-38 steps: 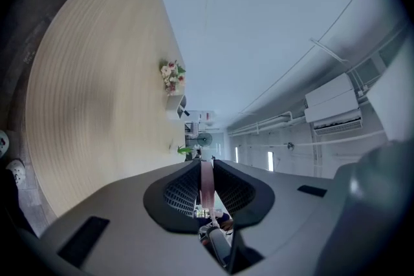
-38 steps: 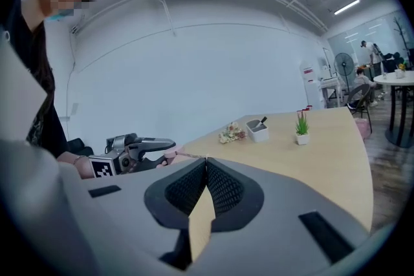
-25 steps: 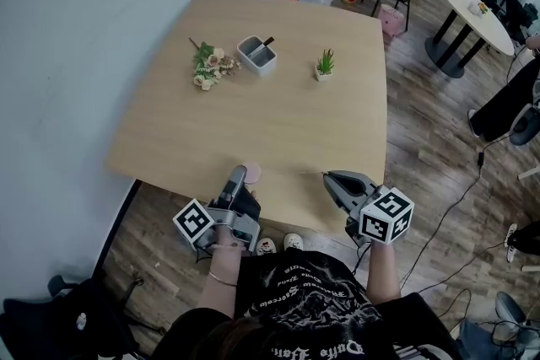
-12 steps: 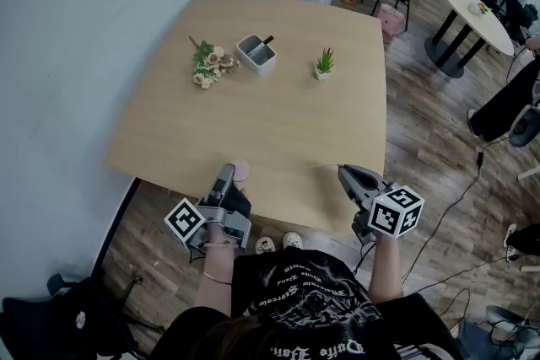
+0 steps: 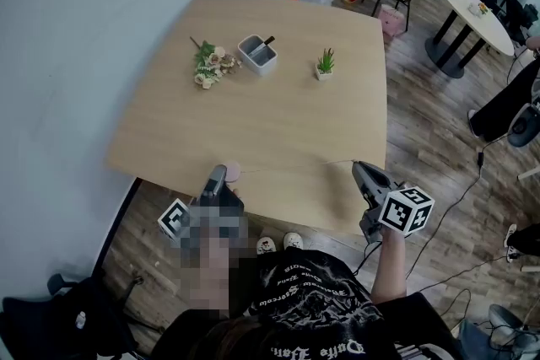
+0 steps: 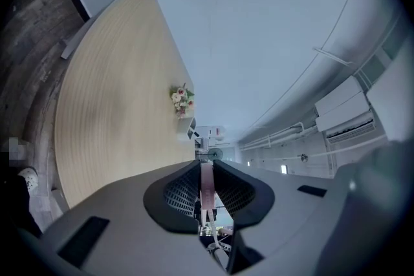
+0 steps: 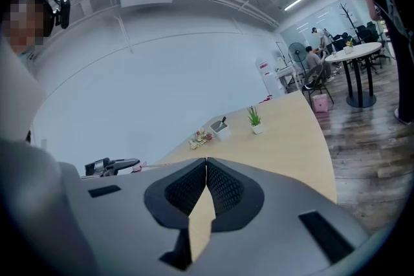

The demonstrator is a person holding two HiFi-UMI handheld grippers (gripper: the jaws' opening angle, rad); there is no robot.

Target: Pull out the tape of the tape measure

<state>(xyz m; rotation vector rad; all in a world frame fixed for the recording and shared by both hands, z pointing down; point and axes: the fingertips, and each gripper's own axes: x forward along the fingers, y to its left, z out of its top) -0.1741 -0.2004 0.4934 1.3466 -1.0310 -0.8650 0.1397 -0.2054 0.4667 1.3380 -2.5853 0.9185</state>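
Note:
A small pink tape measure [image 5: 233, 173] sits at the near edge of the wooden table [image 5: 253, 114], and my left gripper [image 5: 221, 173] is shut on it. In the left gripper view the pink case [image 6: 206, 185] is squeezed between the dark pads. A thin tape [image 5: 295, 165] runs from the case rightward to my right gripper [image 5: 356, 165], which is shut on the tape's end. In the right gripper view the jaws [image 7: 206, 160] meet with no gap, and the tape [image 7: 171, 163] leads left to the left gripper [image 7: 110, 167].
Far side of the table: a flower bunch [image 5: 209, 65], a grey pen holder [image 5: 256, 53], a small potted plant [image 5: 325, 63]. Beyond the table's right edge are wooden floor, cables, a round white table [image 5: 477, 8] and chairs. The person's shoes [image 5: 278, 244] show under the near edge.
The two grippers have drawn apart along the near edge, the left one going left and the right one going right. The stretch of tape between them has grown longer.

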